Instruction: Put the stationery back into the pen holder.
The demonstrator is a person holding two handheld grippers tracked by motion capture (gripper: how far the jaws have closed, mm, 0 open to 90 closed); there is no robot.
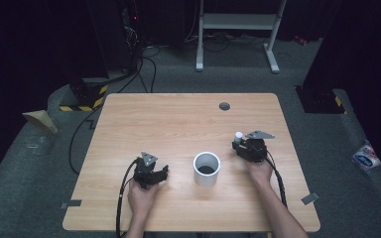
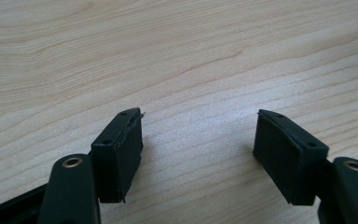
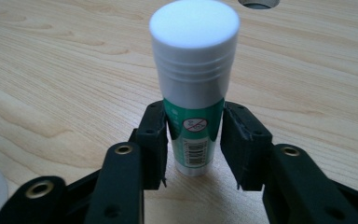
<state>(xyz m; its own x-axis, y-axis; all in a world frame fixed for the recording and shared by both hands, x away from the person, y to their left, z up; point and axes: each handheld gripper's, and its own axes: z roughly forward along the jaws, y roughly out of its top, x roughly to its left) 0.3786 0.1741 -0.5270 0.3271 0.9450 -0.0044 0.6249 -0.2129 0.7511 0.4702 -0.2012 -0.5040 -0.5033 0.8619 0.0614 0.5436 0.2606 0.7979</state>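
Right gripper [image 3: 193, 147]: jaws pressed on both sides of the glue stick [image 3: 194, 84], which stands upright on the table [image 3: 51, 70], white cap on top.
Left gripper [image 2: 198, 140]: jaws wide apart, just bare wood between them.
White cup [image 1: 207, 168]: open end up, sitting between the two grippers, apart from both.
Round hole [image 1: 224, 106]: near the far edge of the tabletop.

Upright glue stick [image 3: 193, 88] — white cap, green label — between right tongs [image 3: 193, 144], beside white cup [image 1: 207, 168]
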